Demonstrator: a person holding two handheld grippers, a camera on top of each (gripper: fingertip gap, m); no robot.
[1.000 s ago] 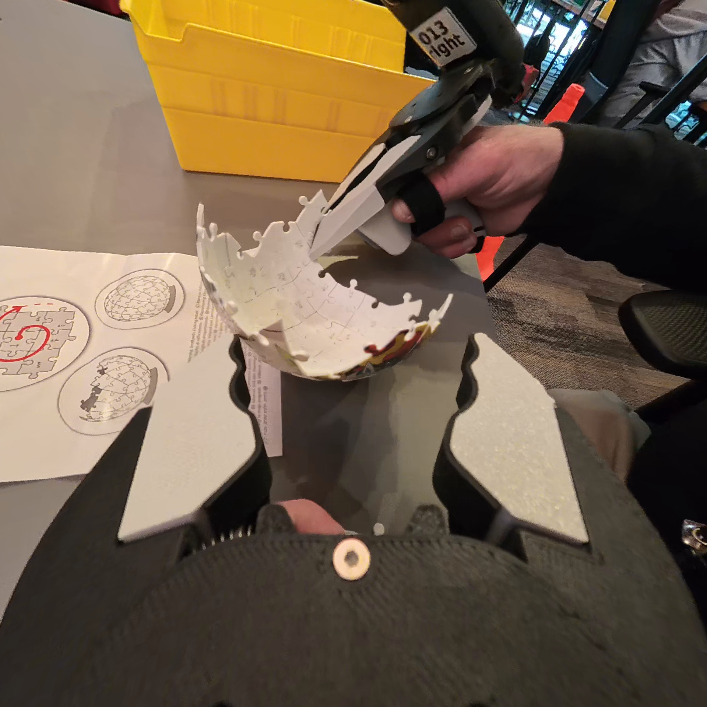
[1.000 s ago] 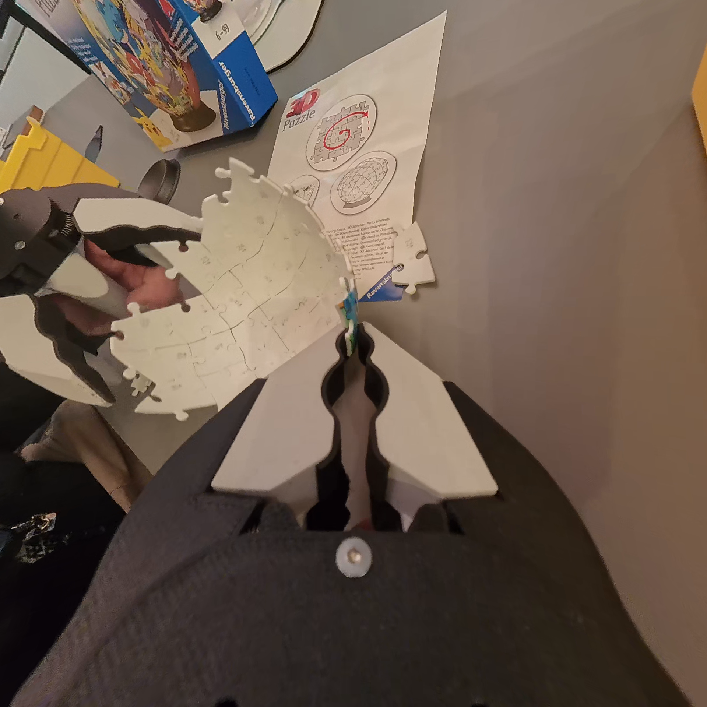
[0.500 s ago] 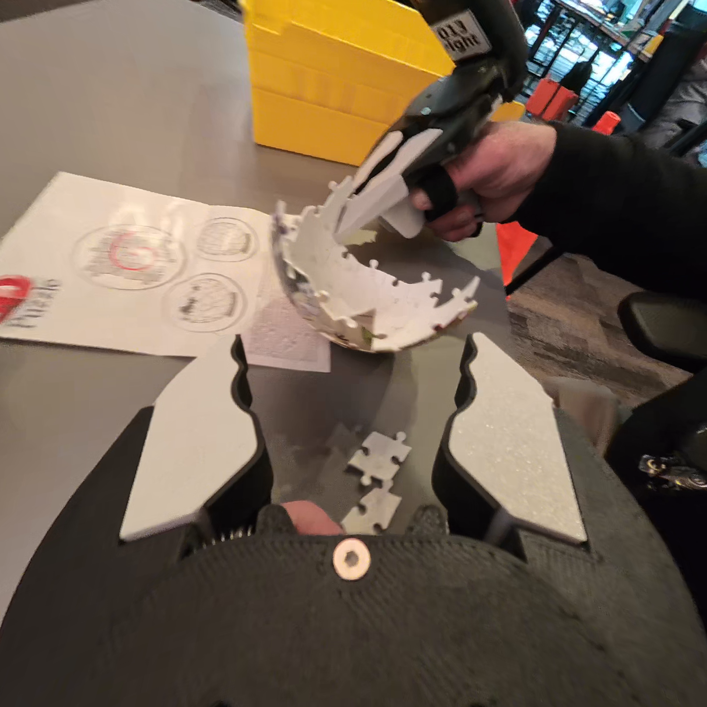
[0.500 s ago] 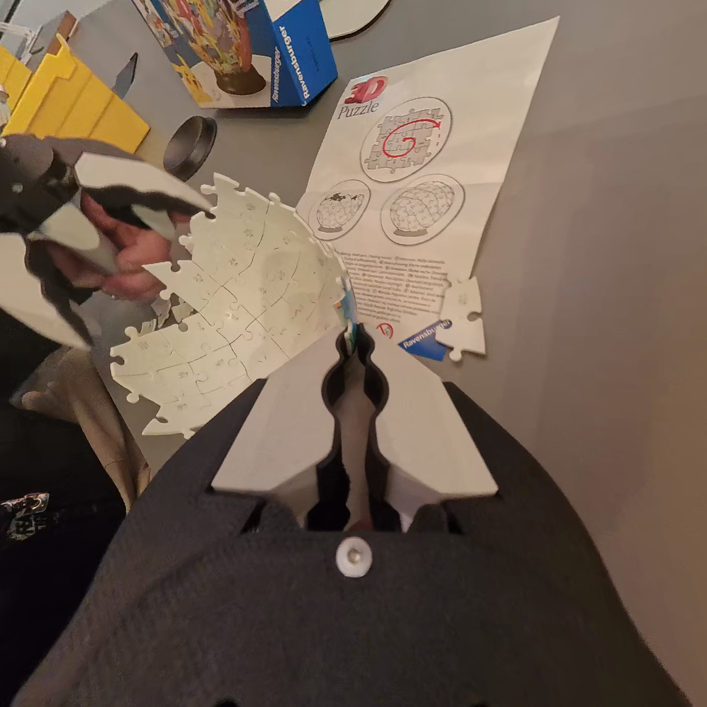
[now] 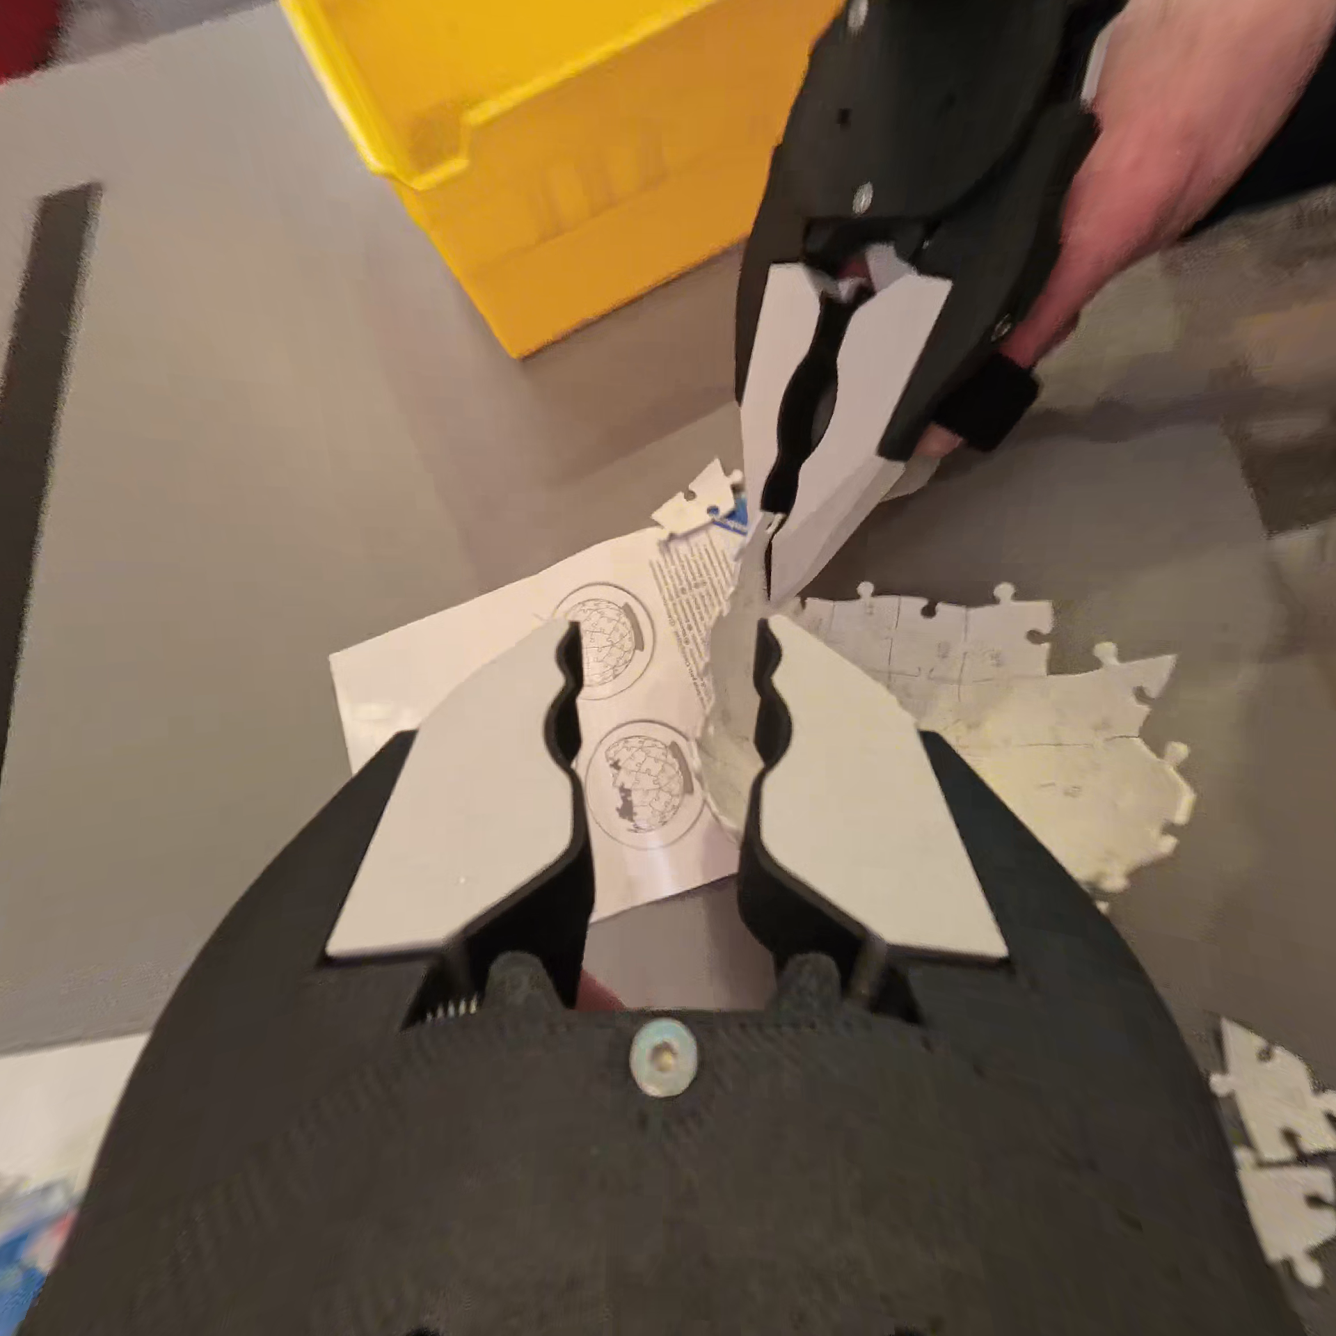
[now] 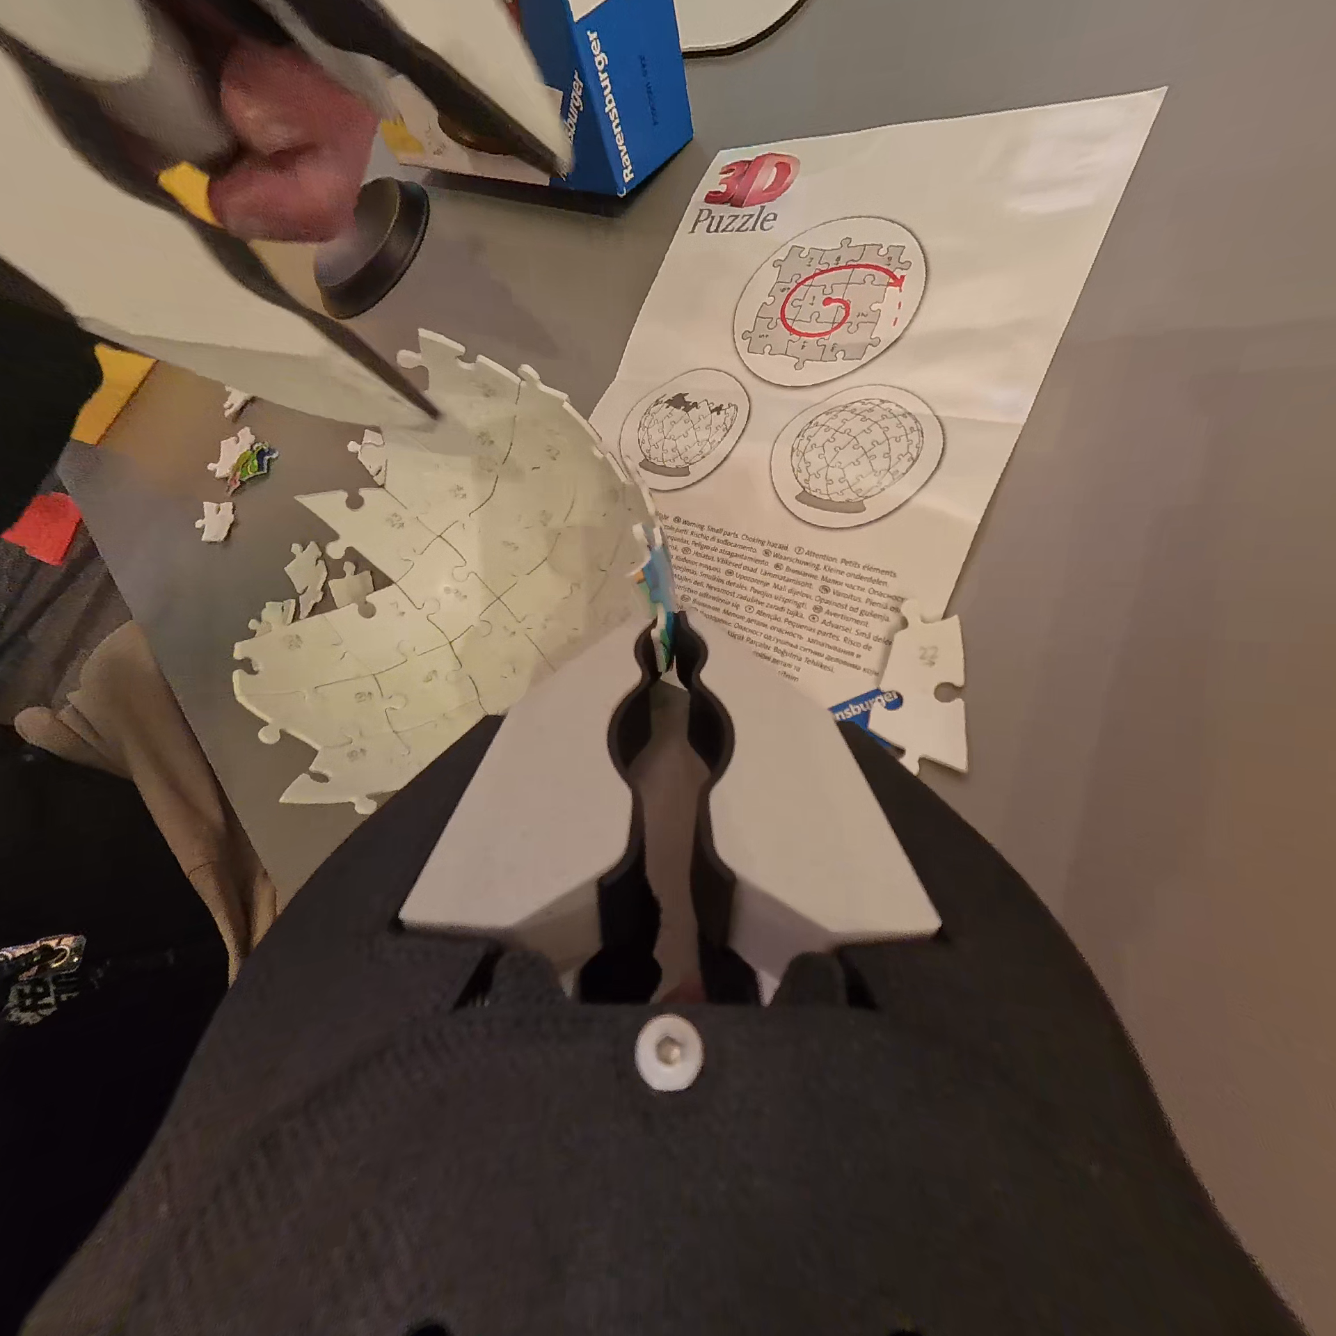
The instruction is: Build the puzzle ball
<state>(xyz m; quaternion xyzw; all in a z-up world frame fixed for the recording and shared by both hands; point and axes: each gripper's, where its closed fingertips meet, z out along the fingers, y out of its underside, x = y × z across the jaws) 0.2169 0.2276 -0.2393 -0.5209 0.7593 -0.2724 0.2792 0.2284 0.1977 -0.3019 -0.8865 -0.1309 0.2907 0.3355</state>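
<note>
The half-built puzzle ball (image 6: 470,578) is a white, bowl-shaped shell of joined pieces with its hollow side facing up; it also shows in the left wrist view (image 5: 976,723). My right gripper (image 6: 669,636) is shut on the shell's rim and shows from the front in the left wrist view (image 5: 770,557). My left gripper (image 5: 669,636) is open and empty, with its jaws partly drawn in. The shell's near rim stands between them, close to the right finger (image 5: 831,759). In the right wrist view the left gripper (image 6: 499,289) is blurred, with one fingertip (image 6: 412,412) over the shell's far rim.
An instruction sheet (image 6: 940,289) lies on the grey table with a loose piece (image 6: 929,687) at its corner. A blue puzzle box (image 6: 622,94) and a black stand ring (image 6: 376,246) are beyond it. Several loose pieces (image 6: 231,463) lie left of the shell. A yellow bin (image 5: 578,144) stands at the back. My right fingertips sit around 8 cm from my left ones.
My left gripper has moved in over the shell's rim and its jaws have narrowed. The right gripper kept its hold and brought the shell lower and closer to the sheet.
</note>
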